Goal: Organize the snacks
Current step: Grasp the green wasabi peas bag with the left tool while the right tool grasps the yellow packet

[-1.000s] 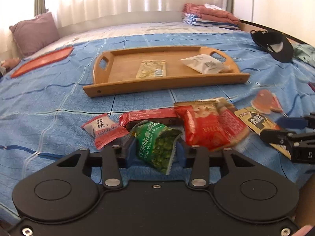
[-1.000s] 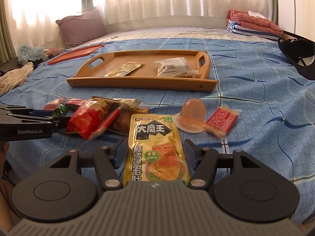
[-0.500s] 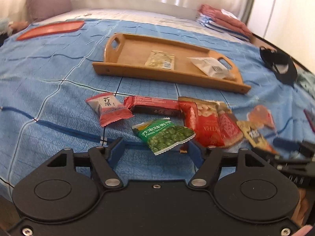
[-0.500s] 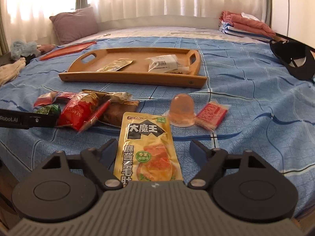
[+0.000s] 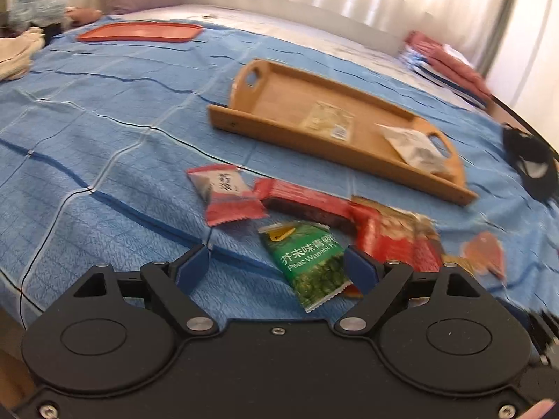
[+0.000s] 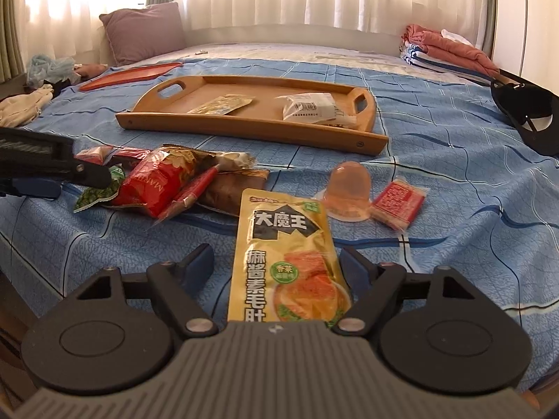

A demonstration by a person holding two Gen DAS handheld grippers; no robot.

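Wooden tray [image 6: 251,124] on the blue bedspread [image 5: 104,122] — landmark for all entries.

- In the tray: a yellow-green sachet [image 6: 220,104] and a white packet [image 6: 309,105], the packet toward one handle.
- Just in front of the tray: a heap of red snack bags [image 6: 164,181], a jelly cup [image 6: 349,188], a small red packet [image 6: 398,202].
- Nearer still: green wasabi-pea packet [image 5: 309,262], flat on the cloth, partly between the spread fingers of the left gripper [image 5: 276,272] — ungripped.
- Yellow pouch [image 6: 286,262] lies between the fingers of the right gripper [image 6: 276,269], jaws wide, holding nothing.
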